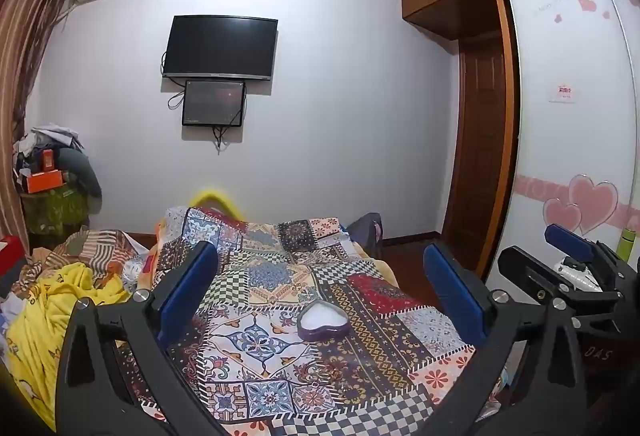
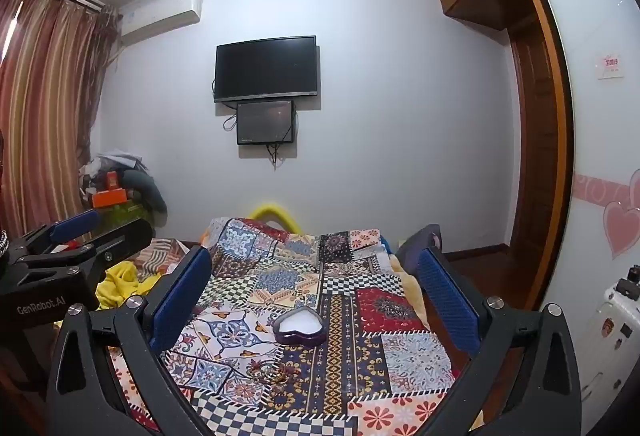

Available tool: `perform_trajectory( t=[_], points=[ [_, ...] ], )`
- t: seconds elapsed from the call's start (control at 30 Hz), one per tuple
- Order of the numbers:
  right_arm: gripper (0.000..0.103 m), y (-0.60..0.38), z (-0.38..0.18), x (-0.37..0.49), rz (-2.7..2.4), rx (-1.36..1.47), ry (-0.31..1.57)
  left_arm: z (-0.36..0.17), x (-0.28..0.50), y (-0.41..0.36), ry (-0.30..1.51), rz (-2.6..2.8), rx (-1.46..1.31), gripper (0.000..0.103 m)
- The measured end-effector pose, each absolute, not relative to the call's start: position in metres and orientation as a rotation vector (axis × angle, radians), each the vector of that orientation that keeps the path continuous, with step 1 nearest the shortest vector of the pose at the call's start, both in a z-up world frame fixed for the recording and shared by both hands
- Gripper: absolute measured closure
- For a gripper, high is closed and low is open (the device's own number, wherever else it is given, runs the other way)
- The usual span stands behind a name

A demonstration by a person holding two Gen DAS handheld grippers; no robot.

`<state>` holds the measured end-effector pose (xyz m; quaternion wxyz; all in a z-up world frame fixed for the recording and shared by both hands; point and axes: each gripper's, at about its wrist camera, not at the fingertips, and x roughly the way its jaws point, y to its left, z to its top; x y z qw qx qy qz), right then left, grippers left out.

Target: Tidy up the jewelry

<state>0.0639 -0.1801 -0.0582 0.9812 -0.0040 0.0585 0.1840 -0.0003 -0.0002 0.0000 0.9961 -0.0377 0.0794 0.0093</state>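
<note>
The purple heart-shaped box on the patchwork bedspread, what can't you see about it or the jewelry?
- Purple heart-shaped box: right wrist view shows only a white lining; any small contents are too small to tell.
- Little gold and dark jewelry pieces: right wrist view, too small and lost against the patchwork bedspread to count or name.
- Same jewelry: left wrist view, cannot be made out against the pattern.
- Bed's near edge: both views, cut off by the frame and gripper arms.

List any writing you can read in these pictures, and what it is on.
"GenRobot.AI": on the black body of the left gripper.
"DAS": partial letters on the right gripper, rest cut off.
Red-and-white notice on the wardrobe door: too small to read.
Orange box: no legible print.
</note>
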Motion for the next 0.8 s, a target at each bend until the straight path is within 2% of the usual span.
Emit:
perform_trajectory(
  t=[0.8],
  points=[
    [0.001, -0.173, -0.064, 0.065, 0.372, -0.005, 0.127, -0.010, 0.009, 0.005, 0.188, 0.021, -0.089, 0.000]
  ],
)
